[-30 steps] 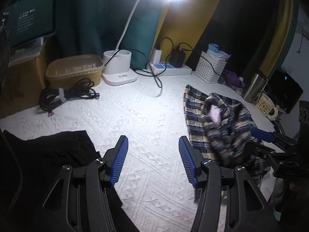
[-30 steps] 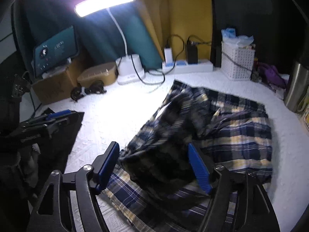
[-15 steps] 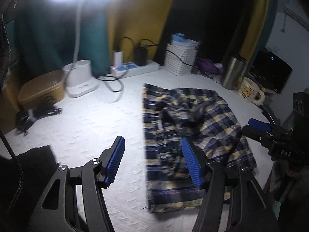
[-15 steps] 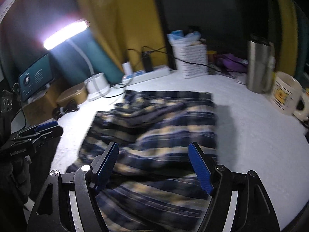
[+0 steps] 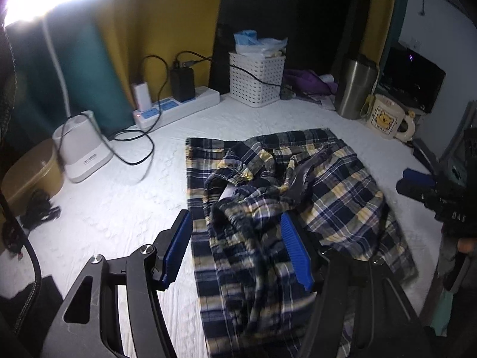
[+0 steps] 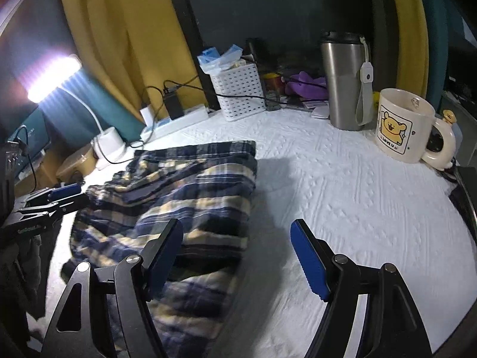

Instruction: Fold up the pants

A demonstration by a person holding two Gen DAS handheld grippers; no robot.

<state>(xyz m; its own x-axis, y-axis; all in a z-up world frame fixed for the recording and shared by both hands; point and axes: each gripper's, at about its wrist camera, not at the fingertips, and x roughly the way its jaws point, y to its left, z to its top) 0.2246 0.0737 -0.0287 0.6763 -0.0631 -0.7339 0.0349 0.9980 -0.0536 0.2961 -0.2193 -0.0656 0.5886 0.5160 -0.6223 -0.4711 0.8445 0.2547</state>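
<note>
The plaid pants (image 5: pixel 268 197), navy, yellow and white, lie crumpled on the white textured table cover (image 5: pixel 119 208). My left gripper (image 5: pixel 235 247) is open and empty, hovering over the near left part of the pants. My right gripper (image 6: pixel 235 256) is open and empty above the pants' right edge (image 6: pixel 190 197), with its right finger over bare cover. The right gripper also shows at the right edge of the left wrist view (image 5: pixel 417 179), and the left gripper shows at the left of the right wrist view (image 6: pixel 59 194).
At the back stand a white basket (image 5: pixel 256 77), a power strip with plugs (image 5: pixel 179 104), a lamp base (image 5: pixel 80 146), a steel tumbler (image 6: pixel 345 80) and a bear mug (image 6: pixel 405 125). A tan box (image 5: pixel 29 173) sits at the left.
Both grippers have swung right. The left one moved from bare cover to over the pants. The right one moved from over the pants' middle to their right edge. The pants settled flatter.
</note>
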